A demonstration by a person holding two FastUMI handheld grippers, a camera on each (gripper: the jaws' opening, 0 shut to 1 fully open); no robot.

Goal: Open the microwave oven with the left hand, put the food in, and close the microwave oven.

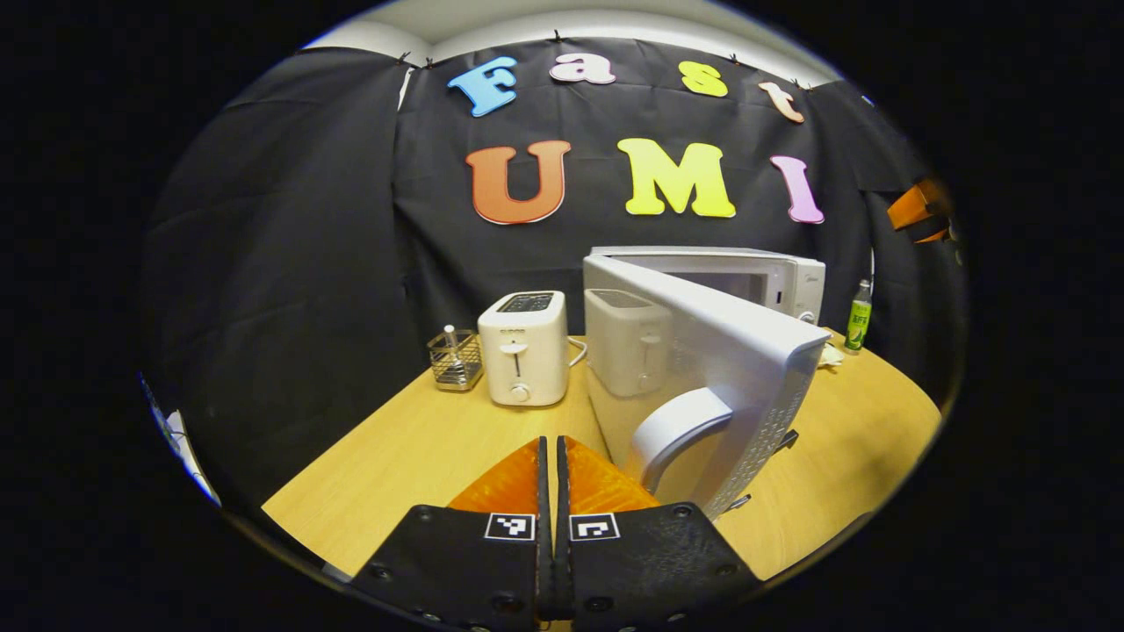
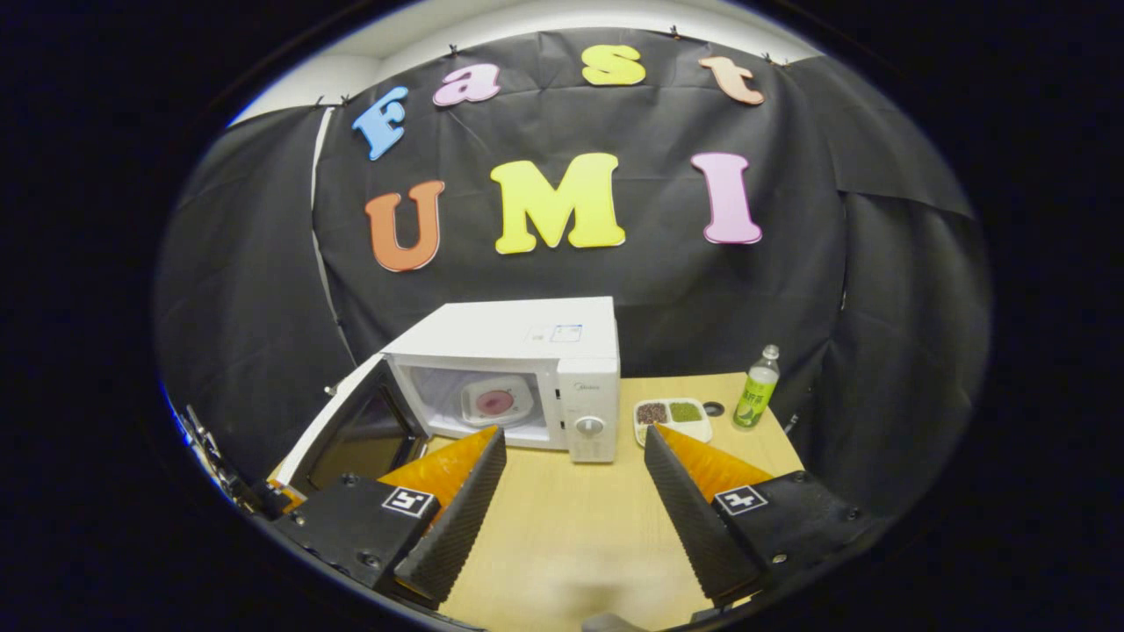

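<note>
The white box-shaped microwave oven (image 2: 518, 369) stands at the back of the light wooden table (image 2: 571, 544), against the booth wall, with its white hinged door (image 1: 702, 369) swung out toward the front. In the right gripper view the cavity is exposed, and a pale turntable plate with a pink centre (image 2: 496, 402) is visible inside. With the door in this position, the opening is unobstructed for loading.

The left gripper (image 1: 551, 478), with orange fingers on black mounts, has its fingers pressed together with nothing between them. It sits just beside the curved white door handle (image 1: 676, 430), on the handle's left, and is not clamped on it. Whether it touches the handle cannot be determined. This placement suits pushing or guiding the door rather than gripping it.

The right gripper (image 2: 575, 491) is spread wide and carries nothing. It hangs above bare table, facing the oven front and the food. The wide spread suits taking the tray by its edges.

The food, a white rectangular tray with one dark and one green portion (image 2: 673, 415), rests on the table just right of the oven's control panel, not yet lifted. A green plastic bottle (image 2: 755, 399) stands near the tray on its right.

A white two-slot toaster (image 1: 523, 348) and a small wire-mesh holder (image 1: 455, 360) stand left of the door, apart from its swing path.

Judged status: door opening complete; food transfer pending.
</note>
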